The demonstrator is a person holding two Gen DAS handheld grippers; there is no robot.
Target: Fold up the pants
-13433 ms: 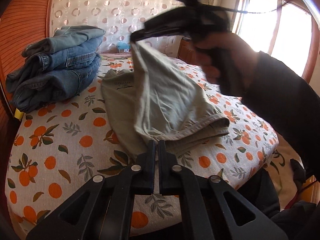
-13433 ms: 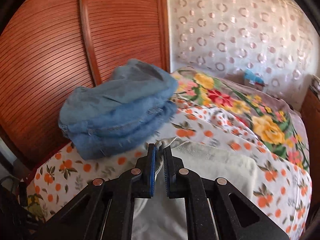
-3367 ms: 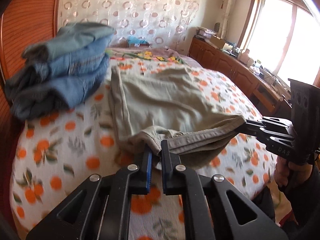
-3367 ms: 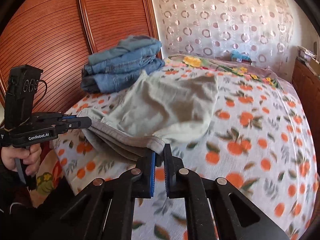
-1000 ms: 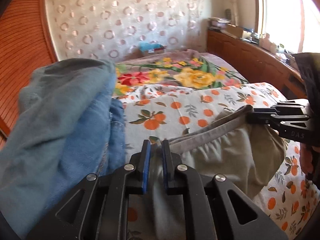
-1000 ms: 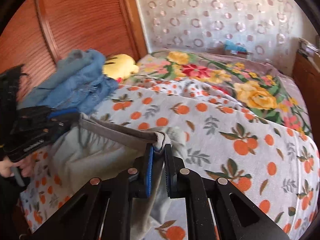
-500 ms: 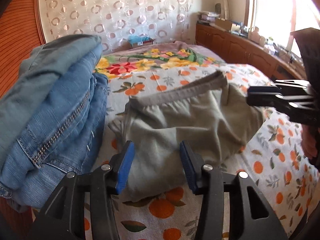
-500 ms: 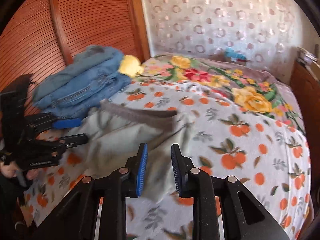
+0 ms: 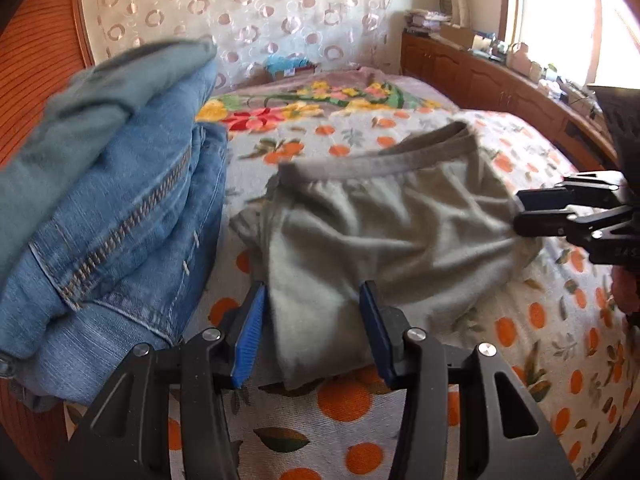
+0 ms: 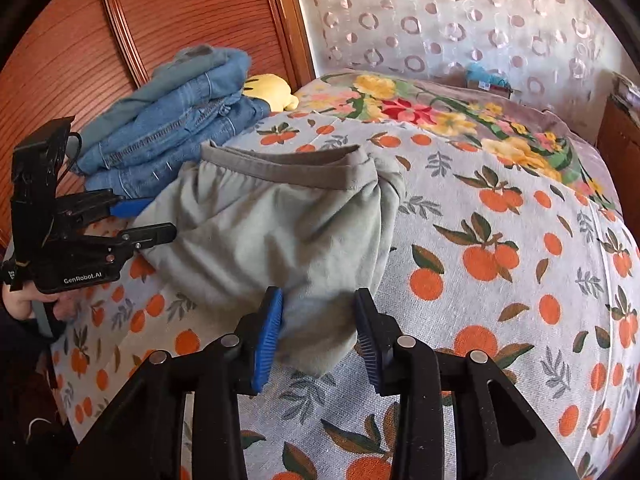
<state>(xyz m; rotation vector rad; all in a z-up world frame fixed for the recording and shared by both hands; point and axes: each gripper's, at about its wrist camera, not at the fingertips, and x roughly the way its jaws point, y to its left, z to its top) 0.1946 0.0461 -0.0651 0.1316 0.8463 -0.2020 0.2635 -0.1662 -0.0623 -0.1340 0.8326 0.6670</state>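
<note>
The grey-green pants (image 9: 380, 232) lie folded on the orange-print bed sheet (image 9: 560, 320), with the darker waistband along the far edge. My left gripper (image 9: 312, 300) stands open over the near left corner of the fold, its blue pads clear of the cloth. My right gripper (image 10: 318, 304) hovers at the near right corner of the pants (image 10: 280, 220). Its jaws are opening, with the edge of the cloth lying loose between them. Each gripper also shows in the other's view, the left gripper (image 10: 154, 218) and the right gripper (image 9: 520, 212), both open beside the pants.
A stack of folded jeans (image 10: 180, 112) sits just left of the pants, close to my left gripper. A yellow plush toy (image 10: 270, 88) lies behind it by the wooden panel (image 10: 160, 12). A floral blanket (image 10: 440, 108) covers the far bed, and a wooden cabinet (image 9: 500, 84) runs along the right.
Both grippers carried the waistband to the far side, then let go of it. The pants dropped flat into a fold, and both sets of jaws opened and drew back to the near edge.
</note>
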